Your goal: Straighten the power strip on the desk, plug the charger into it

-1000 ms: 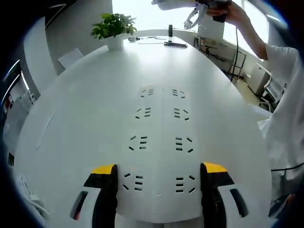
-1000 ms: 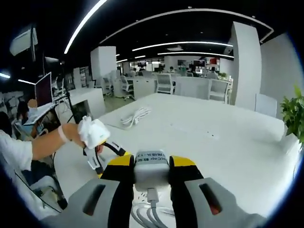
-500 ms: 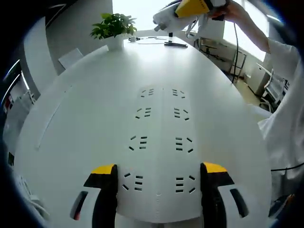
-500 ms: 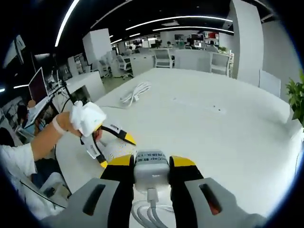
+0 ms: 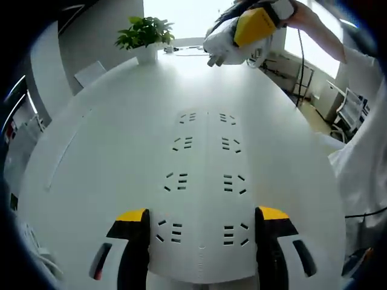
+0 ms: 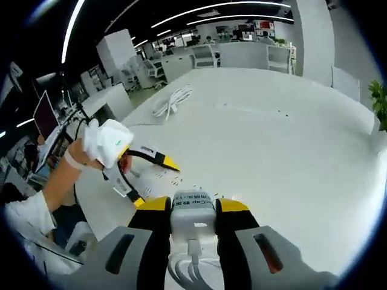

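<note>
The white power strip (image 5: 202, 181) lies flat on the white surface (image 5: 109, 121), its near end between the left gripper's (image 5: 202, 226) open fingers. The charger (image 6: 193, 212) (cable trailing toward 6 o'clock) sits clamped in the right gripper (image 6: 193, 211). A potted plant (image 5: 144, 36) stands at 11 o'clock.

The small white block charger (image 6: 193, 216) clamped between yellow-tipped jaws carries a line of dark print along its top edge; a few Latin letters show, but the print is too small to read.
</note>
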